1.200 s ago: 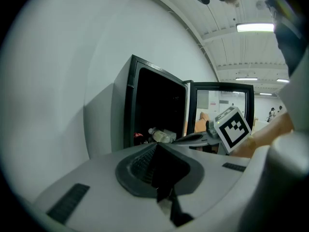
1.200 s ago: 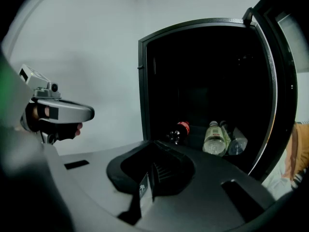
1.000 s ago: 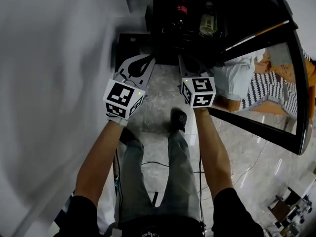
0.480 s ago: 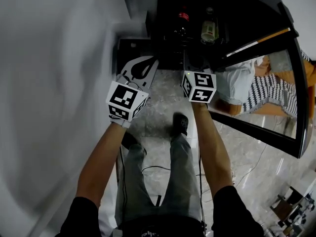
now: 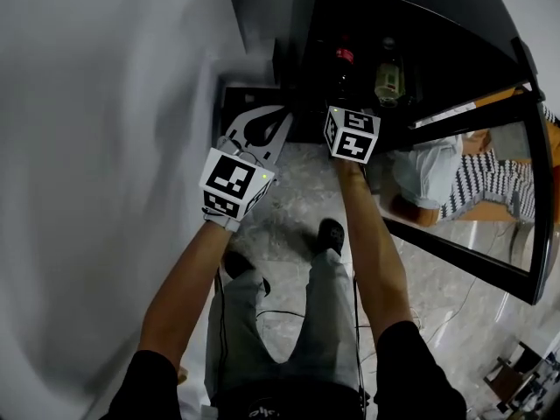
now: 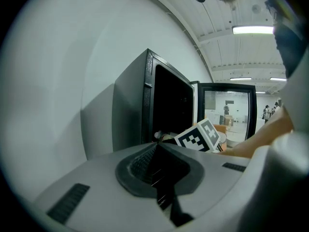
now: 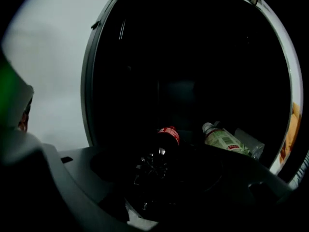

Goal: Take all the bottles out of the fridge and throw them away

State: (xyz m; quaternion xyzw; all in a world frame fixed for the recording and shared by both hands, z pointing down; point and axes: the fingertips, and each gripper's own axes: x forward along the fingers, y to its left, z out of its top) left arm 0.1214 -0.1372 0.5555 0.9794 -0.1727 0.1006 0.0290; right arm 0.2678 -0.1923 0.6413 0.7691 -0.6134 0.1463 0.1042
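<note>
The black fridge point(image 5: 437, 51) stands open on the floor. Inside it a dark cola bottle point(image 5: 343, 59) point(image 7: 166, 139) with a red label lies next to a pale bottle with a green label point(image 5: 388, 81) point(image 7: 223, 140). My right gripper point(image 5: 346, 112) point(image 7: 159, 178) reaches into the fridge's mouth. Its jaws have just been opening and stand open, with the cola bottle just ahead of them and nothing pressed between. My left gripper point(image 5: 254, 138) point(image 6: 157, 153) hovers left of the fridge front, shut and holding nothing.
The fridge's glass door point(image 5: 490, 164) swings out to the right and mirrors the room. A grey wall point(image 5: 105, 147) runs close along the left. The person's legs and shoes point(image 5: 331, 234) stand on a marble floor with cables point(image 5: 289, 291).
Both grippers have moved forward toward the fridge. The right one went further and now reaches into the opening. The bottles look nearer.
</note>
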